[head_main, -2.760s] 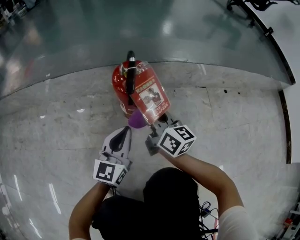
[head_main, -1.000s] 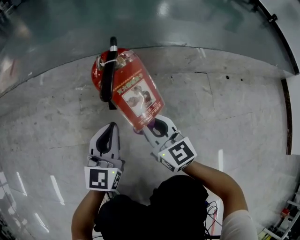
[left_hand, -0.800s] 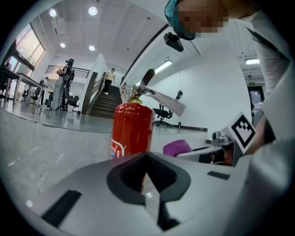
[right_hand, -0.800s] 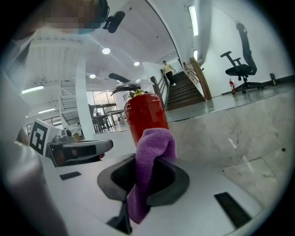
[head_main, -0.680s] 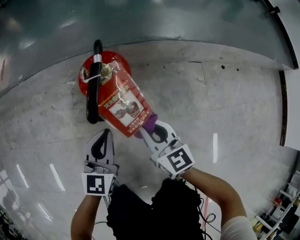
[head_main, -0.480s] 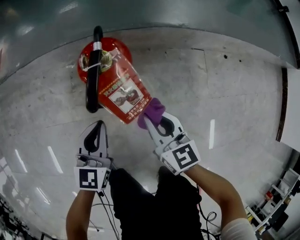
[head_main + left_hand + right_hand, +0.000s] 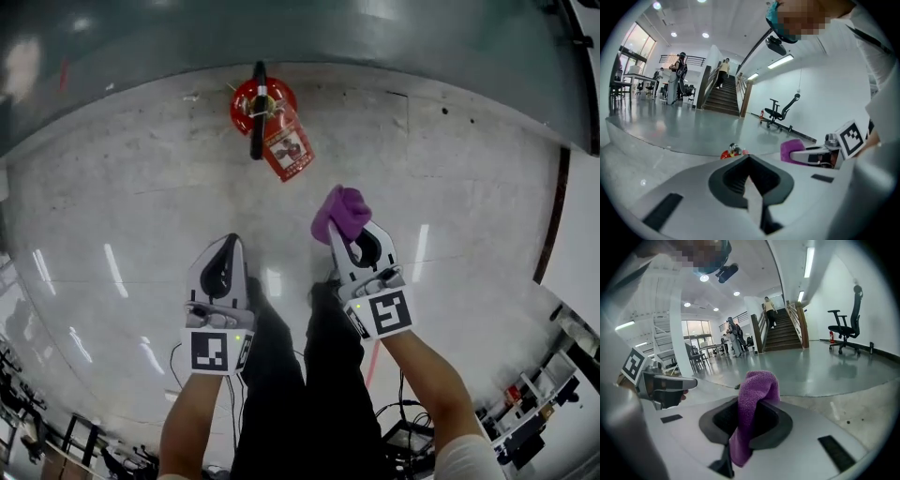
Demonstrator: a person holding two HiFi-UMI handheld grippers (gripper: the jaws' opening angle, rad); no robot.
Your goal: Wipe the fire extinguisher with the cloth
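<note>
Cloth in the claw, extinguisher out of reach: a person stands over a red fire extinguisher that sits upright on the pale stone floor, with both hand-held tools well short of it on the person's side.

The right claw is clamped on a purple cloth. In the right gripper view the cloth is pinched between the jaws, bunching above them and trailing below. The left claw is pressed together with nothing in it. Its own view shows only a thin seam between the jaws.

Seen from the extinguisher, the cloth hangs well apart, nearer the person and off to their right, with bare floor in between. The left claw is about as far off, on the person's left. A laminated card hangs from the extinguisher's neck on the side facing the cloth, and the black handle lies across the top. In the left gripper view only the extinguisher's top peeks over the claw body.

By the look of things, no wiping is under way at this instant, since cloth and cylinder do not touch. Whether any wiping is done, the frames cannot say. The next stroke would call for lowering the right claw to the red body. It should steer around the hanging card, while the left claw could steady the handle.
</note>
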